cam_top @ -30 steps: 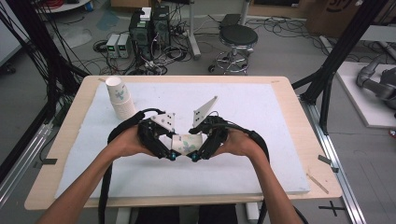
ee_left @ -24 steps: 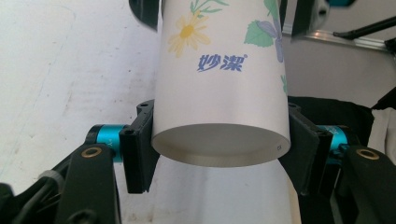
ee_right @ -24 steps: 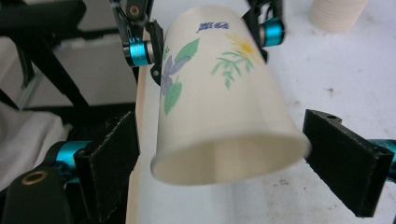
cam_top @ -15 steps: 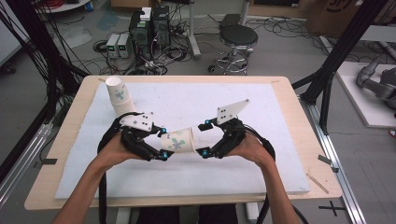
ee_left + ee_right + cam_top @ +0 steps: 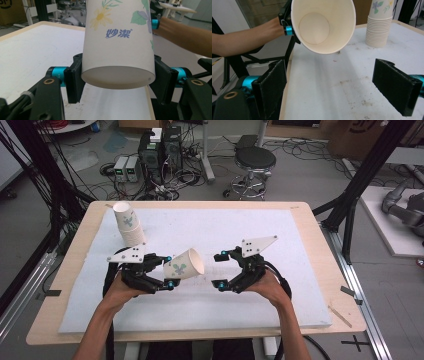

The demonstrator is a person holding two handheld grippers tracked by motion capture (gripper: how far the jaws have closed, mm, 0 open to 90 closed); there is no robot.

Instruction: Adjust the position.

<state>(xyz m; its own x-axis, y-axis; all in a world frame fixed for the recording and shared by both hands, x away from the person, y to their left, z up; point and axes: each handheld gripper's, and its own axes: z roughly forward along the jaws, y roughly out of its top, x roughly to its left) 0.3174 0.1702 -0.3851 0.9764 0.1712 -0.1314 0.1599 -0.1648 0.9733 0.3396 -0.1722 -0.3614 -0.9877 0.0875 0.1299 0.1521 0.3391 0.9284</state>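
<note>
A paper cup [image 5: 184, 265] with a flower print lies tilted on its side above the white mat, its mouth turned toward my right gripper. My left gripper [image 5: 167, 272] is shut on the cup's lower end. In the left gripper view the two black jaws press on both sides of the cup [image 5: 117, 45] near its base. My right gripper [image 5: 217, 270] stands open a short way right of the cup's rim, apart from it. In the right gripper view I look into the cup's mouth [image 5: 322, 25], with nothing between my right gripper's [image 5: 334, 87] jaws.
A stack of several upside-down paper cups [image 5: 129, 225] stands at the mat's far left, also in the right gripper view [image 5: 378, 27]. The white mat [image 5: 225, 225] covers most of the wooden table [image 5: 320, 250]. Cables and a stool lie beyond the far edge.
The two hands have drawn apart. The left gripper has carried the cup leftward and lower, tipping it sideways. The right gripper has moved right, leaving a gap to the cup's rim.
</note>
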